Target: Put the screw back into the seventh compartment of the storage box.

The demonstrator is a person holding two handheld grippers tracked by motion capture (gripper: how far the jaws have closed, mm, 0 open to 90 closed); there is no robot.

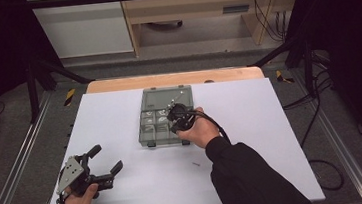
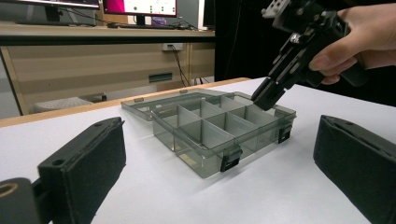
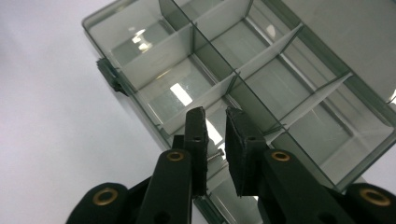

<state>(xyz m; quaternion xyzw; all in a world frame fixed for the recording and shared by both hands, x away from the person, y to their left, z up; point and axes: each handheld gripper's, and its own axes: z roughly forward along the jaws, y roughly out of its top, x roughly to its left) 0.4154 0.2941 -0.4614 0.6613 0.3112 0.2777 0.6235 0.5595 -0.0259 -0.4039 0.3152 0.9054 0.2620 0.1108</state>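
Right gripper view: we drop a screw [image 3: 215, 156] into the box [image 3: 327, 84].
Right gripper [image 3: 215, 122] narrowly parted at centre; left gripper [image 1: 105, 159] wide, empty; next, we fetch another.

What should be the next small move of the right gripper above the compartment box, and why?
Probably lift the right gripper straight up from the box. Its jaws stand a little apart over a near compartment, and a small screw shows in the gap between them, apparently released. Another screw lies on the white table near the person's sleeve, likely next to collect.
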